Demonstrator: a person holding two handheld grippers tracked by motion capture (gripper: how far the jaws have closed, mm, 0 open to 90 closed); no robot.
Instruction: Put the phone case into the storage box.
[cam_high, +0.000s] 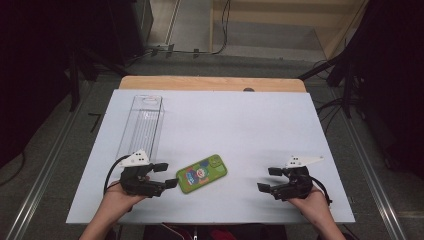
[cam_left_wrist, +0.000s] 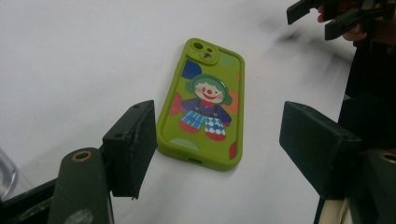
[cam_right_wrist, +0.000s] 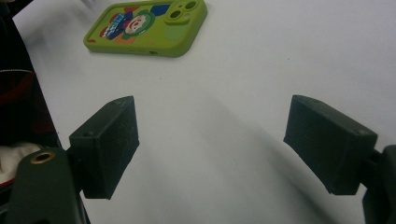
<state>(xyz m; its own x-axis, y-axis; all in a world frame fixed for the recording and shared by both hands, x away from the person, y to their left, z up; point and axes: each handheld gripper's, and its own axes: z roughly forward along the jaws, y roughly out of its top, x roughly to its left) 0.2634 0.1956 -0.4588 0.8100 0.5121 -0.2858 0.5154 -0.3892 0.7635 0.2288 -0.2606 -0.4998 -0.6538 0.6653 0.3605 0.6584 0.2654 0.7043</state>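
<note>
Lying flat and face down near the front edge of the white table (cam_high: 250, 125), between the two hands: a green phone (cam_high: 202, 173) in a clown-printed case, camera end turned up and to the right. Just left of it, almost touching its lower corner, the left gripper (cam_high: 165, 175), jaws spread wide and holding nothing. Seen along those jaws in the left gripper view, the phone (cam_left_wrist: 204, 105) sat ahead on the bare surface, nearer the left jaw, not between the pads. Well apart on the right, the right gripper (cam_high: 269, 179), also spread wide and empty, pointed toward the phone across open tabletop; nothing between them. Farther back on the left, behind the left hand (cam_high: 117, 197), a long clear plastic box (cam_high: 141, 124), upright, open at the top, away from the phone. Beyond the table's wooden far edge, grey floor with cables.
</note>
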